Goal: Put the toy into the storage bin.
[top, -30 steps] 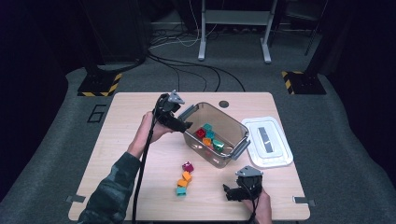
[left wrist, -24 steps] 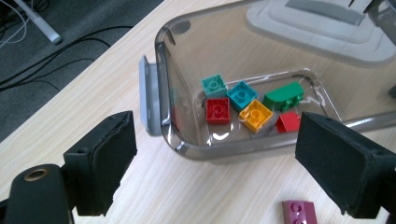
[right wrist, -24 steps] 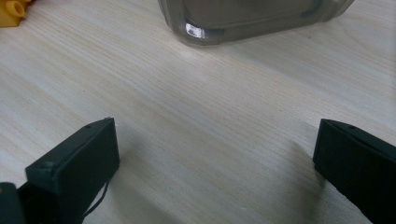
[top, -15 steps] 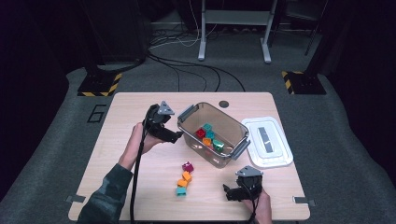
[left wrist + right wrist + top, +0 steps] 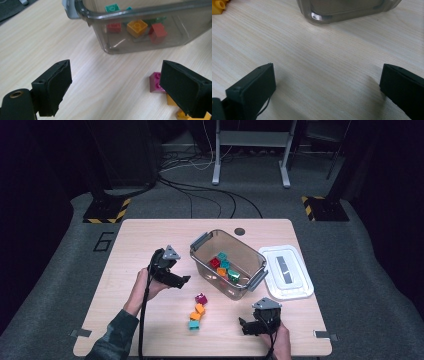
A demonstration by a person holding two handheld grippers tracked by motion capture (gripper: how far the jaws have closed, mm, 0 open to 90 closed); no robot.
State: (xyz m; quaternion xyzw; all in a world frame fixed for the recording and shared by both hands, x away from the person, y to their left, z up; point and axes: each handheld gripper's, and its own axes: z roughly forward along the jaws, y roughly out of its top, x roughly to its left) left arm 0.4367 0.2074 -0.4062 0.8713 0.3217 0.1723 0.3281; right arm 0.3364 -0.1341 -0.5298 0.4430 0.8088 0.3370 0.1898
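L gripper (image 5: 181, 281) low over the wooden surface (image 5: 130, 245), just left of the clear bin (image 5: 200, 241) — fingers (image 5: 58, 82) spread wide, nothing between them, bare wood in the gap. Magenta brick (image 5: 156, 81) just inside the far finger in the left gripper view, partly hidden behind it; not touched. Same brick (image 5: 201, 298) in the high view at the top of a short row w/ orange bricks (image 5: 198, 312) and a teal brick (image 5: 193, 325), near the bin's front wall, between the two grippers.

Inside the bin: red, yellow, green and teal bricks (image 5: 222, 266), seen thru the tinted wall as red brick (image 5: 157, 32), yellow brick (image 5: 136, 27).

R gripper (image 5: 248, 327) near the front edge of the surface, right of the brick row, pointing left — fingers (image 5: 253, 86) wide apart, empty, only wood between them. Bin corner just ahead in the right gripper view.

White lid (image 5: 286, 271) flat on the surface, right beside the bin.
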